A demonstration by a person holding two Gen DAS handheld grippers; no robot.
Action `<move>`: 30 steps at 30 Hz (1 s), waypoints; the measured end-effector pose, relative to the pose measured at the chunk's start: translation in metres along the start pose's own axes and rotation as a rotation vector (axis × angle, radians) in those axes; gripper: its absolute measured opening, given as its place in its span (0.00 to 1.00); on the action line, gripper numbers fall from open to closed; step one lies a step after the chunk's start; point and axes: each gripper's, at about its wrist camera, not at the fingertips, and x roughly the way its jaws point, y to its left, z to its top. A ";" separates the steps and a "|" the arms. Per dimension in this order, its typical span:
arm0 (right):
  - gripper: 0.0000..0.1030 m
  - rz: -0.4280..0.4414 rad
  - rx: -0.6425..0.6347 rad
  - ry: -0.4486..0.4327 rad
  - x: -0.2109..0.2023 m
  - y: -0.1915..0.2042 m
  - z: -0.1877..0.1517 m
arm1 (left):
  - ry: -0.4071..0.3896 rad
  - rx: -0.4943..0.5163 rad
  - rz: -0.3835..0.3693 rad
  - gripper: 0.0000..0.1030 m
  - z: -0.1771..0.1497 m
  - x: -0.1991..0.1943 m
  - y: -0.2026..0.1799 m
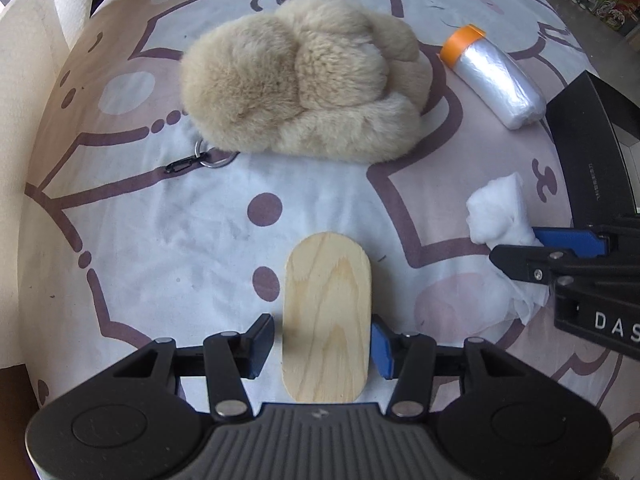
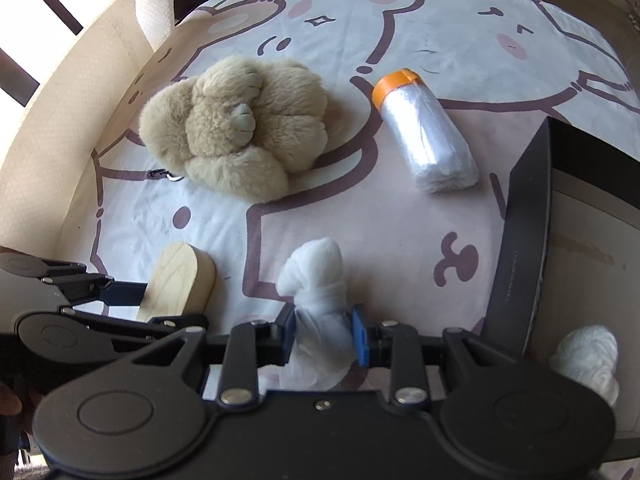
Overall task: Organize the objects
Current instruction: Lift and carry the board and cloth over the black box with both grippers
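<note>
My left gripper (image 1: 323, 346) is shut on a flat oval wooden block (image 1: 327, 316), held just above the printed sheet; it also shows at the left of the right wrist view (image 2: 180, 280). My right gripper (image 2: 322, 334) is shut on a white cloth wad (image 2: 316, 292), also seen in the left wrist view (image 1: 500, 216). A beige plush toy (image 1: 304, 76) with a key ring (image 1: 218, 159) lies ahead in the middle (image 2: 236, 128). A clear plastic roll with an orange cap (image 1: 494, 76) lies to its right (image 2: 424, 128).
A dark open box (image 2: 528, 232) stands at the right edge of the sheet, with another white wad (image 2: 588, 360) inside. A cream padded wall (image 2: 60, 120) and a paper towel roll (image 2: 154, 4) border the left side.
</note>
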 end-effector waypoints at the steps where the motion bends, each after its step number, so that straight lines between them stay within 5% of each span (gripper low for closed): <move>1: 0.30 0.000 0.002 0.000 0.000 0.000 0.000 | 0.000 -0.002 -0.004 0.47 0.000 -0.001 0.001; 11: 0.29 -0.002 -0.018 -0.025 -0.009 0.004 0.000 | -0.099 0.008 0.026 0.43 0.005 -0.027 0.004; 30: 0.29 -0.034 -0.005 -0.244 -0.085 0.014 -0.003 | -0.341 -0.028 0.000 0.43 -0.003 -0.102 -0.017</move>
